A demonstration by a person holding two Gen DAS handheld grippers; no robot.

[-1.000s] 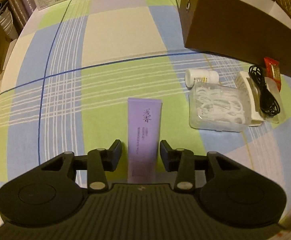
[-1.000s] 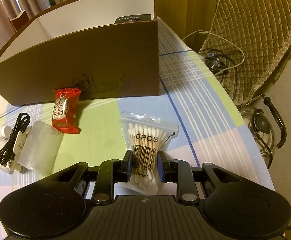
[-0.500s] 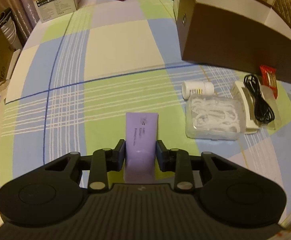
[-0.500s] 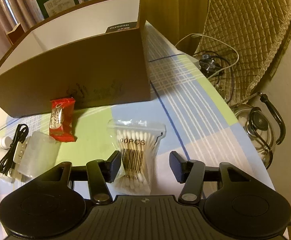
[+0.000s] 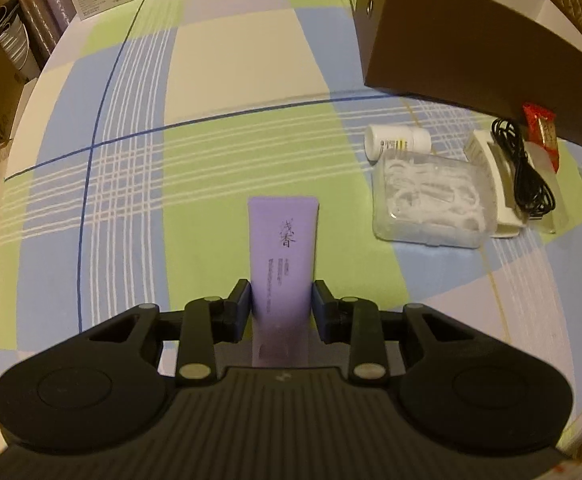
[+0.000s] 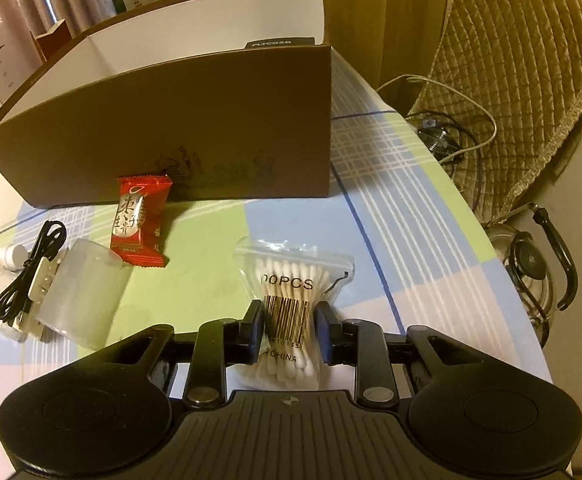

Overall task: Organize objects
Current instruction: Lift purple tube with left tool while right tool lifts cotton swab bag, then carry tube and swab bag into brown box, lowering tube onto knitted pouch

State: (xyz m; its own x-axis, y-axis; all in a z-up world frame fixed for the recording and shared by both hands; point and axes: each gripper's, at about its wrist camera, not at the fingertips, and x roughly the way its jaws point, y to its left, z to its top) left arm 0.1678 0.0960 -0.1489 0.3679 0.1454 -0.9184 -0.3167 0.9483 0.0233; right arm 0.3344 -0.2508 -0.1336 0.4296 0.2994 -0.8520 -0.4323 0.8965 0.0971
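Purple tube (image 5: 282,248) is sitting clamped in your left tool (image 5: 281,300) low over the tabletop (image 5: 227,60), while your right tool (image 6: 289,320), its jaws having just been closing, is pinching the bag of cotton swabs (image 6: 291,280) at its waist. You are finishing the grasps, I judge; next you are needing to lift both over the wall of the brown box (image 6: 195,132).

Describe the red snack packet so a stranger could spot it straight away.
Find the big brown cardboard box on the checked tablecloth. The red snack packet lies at the foot of its front wall, left of the bag of cotton swabs. It is the only red thing there, with a white label.
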